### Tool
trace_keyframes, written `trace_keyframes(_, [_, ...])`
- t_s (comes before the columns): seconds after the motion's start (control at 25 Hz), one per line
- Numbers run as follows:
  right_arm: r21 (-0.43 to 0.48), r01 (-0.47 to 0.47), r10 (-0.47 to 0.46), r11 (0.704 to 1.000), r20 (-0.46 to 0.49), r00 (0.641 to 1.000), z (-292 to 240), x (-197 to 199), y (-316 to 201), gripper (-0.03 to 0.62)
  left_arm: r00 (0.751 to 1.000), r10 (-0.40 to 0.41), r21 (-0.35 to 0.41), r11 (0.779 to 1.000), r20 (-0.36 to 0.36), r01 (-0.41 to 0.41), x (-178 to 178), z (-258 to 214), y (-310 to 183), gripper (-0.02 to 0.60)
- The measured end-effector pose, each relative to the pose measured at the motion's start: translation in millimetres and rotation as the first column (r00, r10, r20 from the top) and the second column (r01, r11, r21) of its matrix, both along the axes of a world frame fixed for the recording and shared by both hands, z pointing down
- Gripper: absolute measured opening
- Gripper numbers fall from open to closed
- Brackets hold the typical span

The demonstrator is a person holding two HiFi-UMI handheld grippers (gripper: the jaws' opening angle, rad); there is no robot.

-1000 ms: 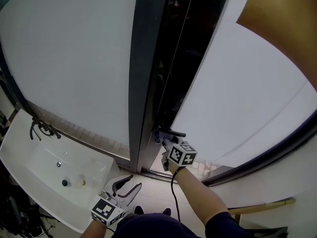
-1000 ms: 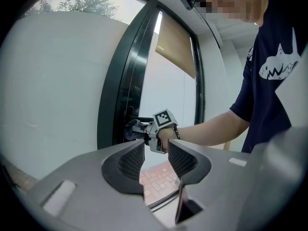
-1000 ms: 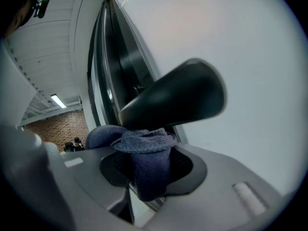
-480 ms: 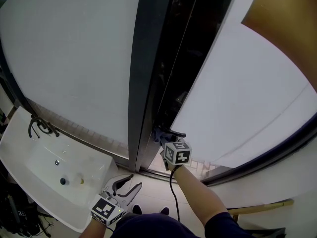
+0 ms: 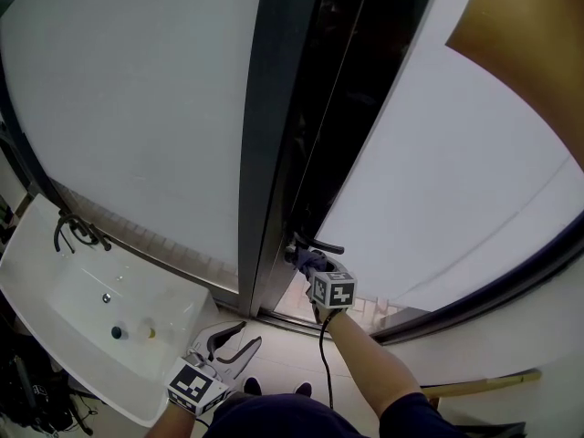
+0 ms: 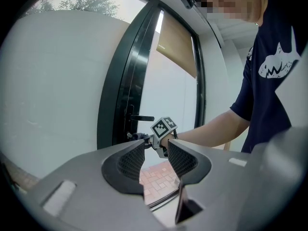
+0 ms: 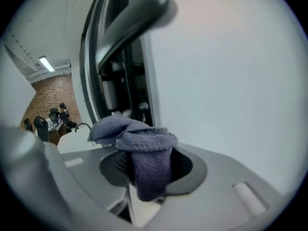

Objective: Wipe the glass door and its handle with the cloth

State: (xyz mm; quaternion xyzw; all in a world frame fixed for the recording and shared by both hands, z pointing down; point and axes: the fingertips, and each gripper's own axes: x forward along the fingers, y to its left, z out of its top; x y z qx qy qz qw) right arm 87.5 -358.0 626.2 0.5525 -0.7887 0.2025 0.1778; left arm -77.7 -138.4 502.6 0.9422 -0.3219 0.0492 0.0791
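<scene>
Doorway, mid-clean: my right gripper (image 7: pixel 144 170) is pinched on a bunched blue-grey cloth (image 7: pixel 144 153). Its ribbed knit folds over the top of the jaws and hangs down between them in a thick wad. In the right gripper view the cloth sits just below the black lever handle (image 7: pixel 130 18), which juts out overhead from the dark edge of the glass door (image 7: pixel 231 90). Whether cloth and handle touch, I cannot tell. The door's pane reads as a pale, even, frosted surface at the right.

From the head view the cloth shows as a small dark lump at the tip of my right gripper. It is tucked beneath the handle, where the pane meets the dark frame (image 5: pixel 274 153).

My left gripper (image 6: pixel 150 160) hangs low and near my body, well apart from the door, jaws spread with nothing between them. Its view looks past those jaws to the marker cube (image 6: pixel 163 127) on my right gripper, at the handle. A white sink (image 5: pixel 46 272) with a dark tap (image 5: pixel 73 233) lies at the left, below the neighbouring frosted pane.
</scene>
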Motion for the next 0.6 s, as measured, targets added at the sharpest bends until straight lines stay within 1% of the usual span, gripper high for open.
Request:
trace_keyframes(0.08, [-0.040,-0.014,0.014,0.999,0.010,1.000,20,8,8,0.144,1.000,-0.004,-0.003,1.000,0.001,0.004,-2,1,0,0.146])
trace_keyframes(0.12, [-0.058,-0.014,0.016,0.998,0.032,0.999,28,9,11,0.144,1.000,-0.006,-0.007,1.000,0.000,0.006,-3,0,0,0.146])
trace_keyframes(0.24, [-0.100,0.024,-0.011,0.995,0.130,0.992,43,-7,19,0.144,1.000,-0.012,-0.016,1.000,0.000,0.012,-6,2,0,0.146])
trace_keyframes(0.32, [-0.106,0.062,-0.042,0.992,0.174,0.984,44,-25,20,0.146,1.000,-0.011,-0.017,1.000,0.006,0.011,-5,5,1,0.146])
trace_keyframes(0.4, [-0.094,0.081,-0.062,0.992,0.196,0.979,39,-41,13,0.144,1.000,-0.008,-0.017,1.000,0.010,0.008,-4,6,1,0.146])
trace_keyframes(0.52, [-0.088,0.066,-0.045,0.994,0.220,0.974,31,-53,-6,0.144,1.000,-0.003,-0.021,1.000,0.015,0.003,-2,6,1,0.146])
trace_keyframes(0.6, [-0.100,0.044,-0.016,0.994,0.263,0.965,26,-56,-16,0.146,1.000,-0.007,-0.027,1.000,0.014,0.007,-2,6,2,0.146])
